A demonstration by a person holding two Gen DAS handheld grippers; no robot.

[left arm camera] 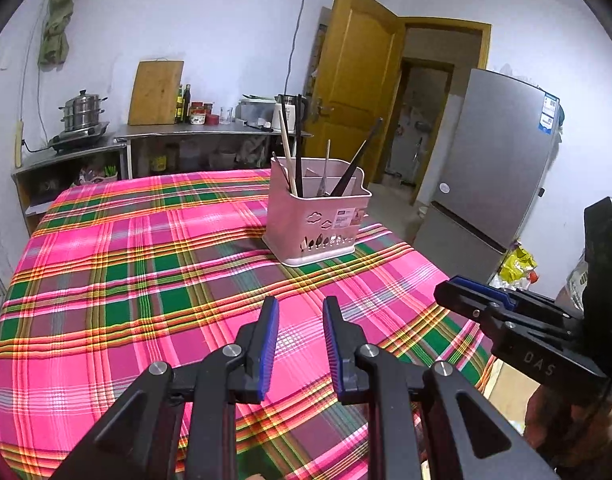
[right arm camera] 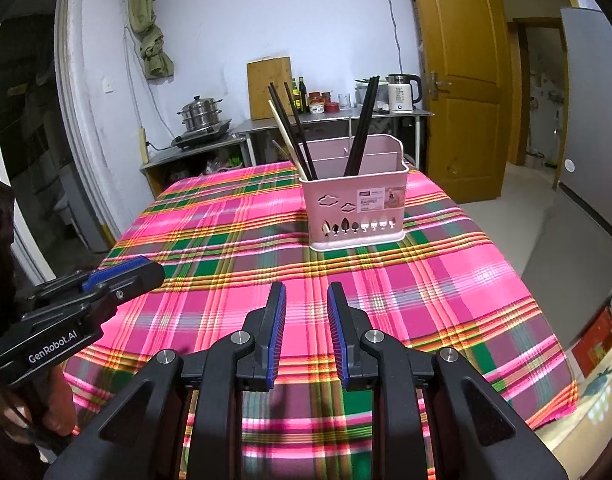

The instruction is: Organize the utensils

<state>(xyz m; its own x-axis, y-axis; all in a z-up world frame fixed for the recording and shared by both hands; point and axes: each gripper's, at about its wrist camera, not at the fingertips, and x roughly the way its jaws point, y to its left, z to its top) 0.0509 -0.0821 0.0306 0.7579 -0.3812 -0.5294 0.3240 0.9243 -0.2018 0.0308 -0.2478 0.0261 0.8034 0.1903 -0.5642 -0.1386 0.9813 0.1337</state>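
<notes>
Chopsticks (right arm camera: 364,124) stand upright in the pink utensil holder (right arm camera: 356,208), dead ahead of the right tool (right arm camera: 306,312) and a touch to its right, well beyond its tips. From the left tool (left arm camera: 299,320) the same holder (left arm camera: 318,224) sits ahead, slightly right. Dark chopsticks lean in two bunches, a pale wooden one (right arm camera: 289,140) slants at the holder's left end, and a thin metal handle (left arm camera: 326,168) pokes up mid-holder; what it belongs to is down inside, out of sight.

Both tools hover over the bench (right arm camera: 446,280), draped in a pink, green and yellow plaid cloth, with their blue pads apart and nothing between them. Each sees the other at the edge of its view: the right tool (left arm camera: 472,296) off to the left tool's right, the left tool (right arm camera: 121,276) off to the right tool's left, gripped by a hand (right arm camera: 37,420) that's mostly cut off.

Beyond the bench, a steel counter (left arm camera: 209,130) runs along the white wall: a stacked steamer pot (left arm camera: 81,110) on a cooker, a wooden cutting board (left arm camera: 155,92) leaning up, bottles and jars, an electric kettle (right arm camera: 402,94). A yellow door (left arm camera: 354,68) stands open; a grey fridge (left arm camera: 498,160) is far right of the left tool. The holder's label is too small to read, and the fisheye rim blacks out the corners.
</notes>
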